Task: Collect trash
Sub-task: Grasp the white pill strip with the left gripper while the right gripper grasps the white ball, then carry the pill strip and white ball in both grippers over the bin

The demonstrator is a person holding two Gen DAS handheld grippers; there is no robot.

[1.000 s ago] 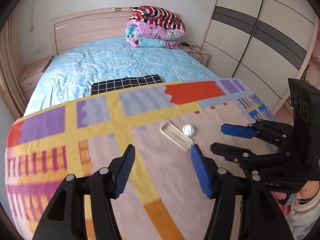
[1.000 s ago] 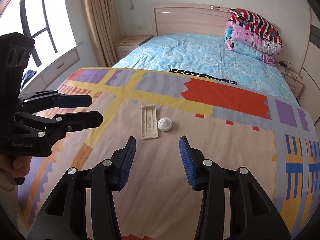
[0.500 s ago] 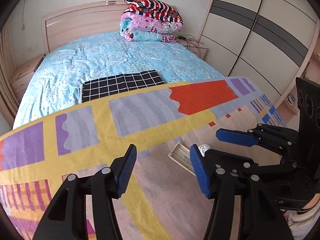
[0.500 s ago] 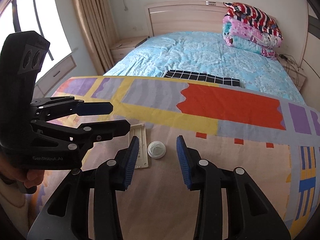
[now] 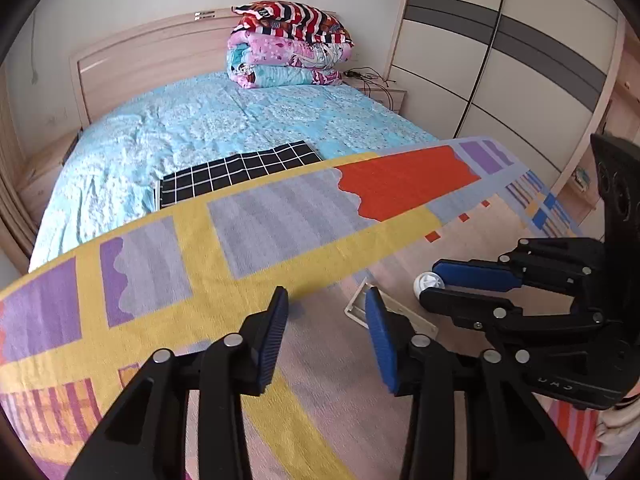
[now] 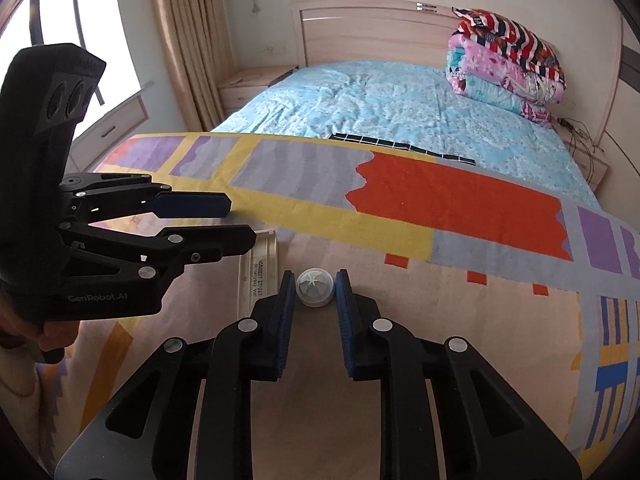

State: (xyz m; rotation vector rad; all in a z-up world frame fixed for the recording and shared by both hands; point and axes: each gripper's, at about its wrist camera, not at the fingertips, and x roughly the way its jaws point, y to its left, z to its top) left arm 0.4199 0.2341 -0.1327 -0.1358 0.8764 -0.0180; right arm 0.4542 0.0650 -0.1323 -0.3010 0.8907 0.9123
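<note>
A small white round cap [image 6: 315, 287] lies on the colourful blanket [image 6: 400, 320]. My right gripper [image 6: 315, 285] has its blue pads against both sides of the cap, and its jaws are still closing. From the left wrist view the cap [image 5: 430, 282] shows at that gripper's fingertips. Beside the cap lies a beige plastic strip [image 6: 266, 264] with a printed label. My left gripper [image 5: 325, 304] hovers over the strip's far end [image 5: 356, 306], its jaws closing with nothing pressed between them. Its right finger covers part of the strip.
The blanket covers the foot of a bed with a blue cover [image 5: 240, 128]. A black checked cloth [image 5: 240, 172] lies on the bed and folded quilts [image 5: 288, 48] are stacked at the headboard. A wardrobe [image 5: 500, 60] stands to the right; a curtain [image 6: 192, 40] and window lie left.
Both grippers have come down and forward to the cap and strip. Both pairs of jaws have narrowed, and the right pads now sit against the cap.
</note>
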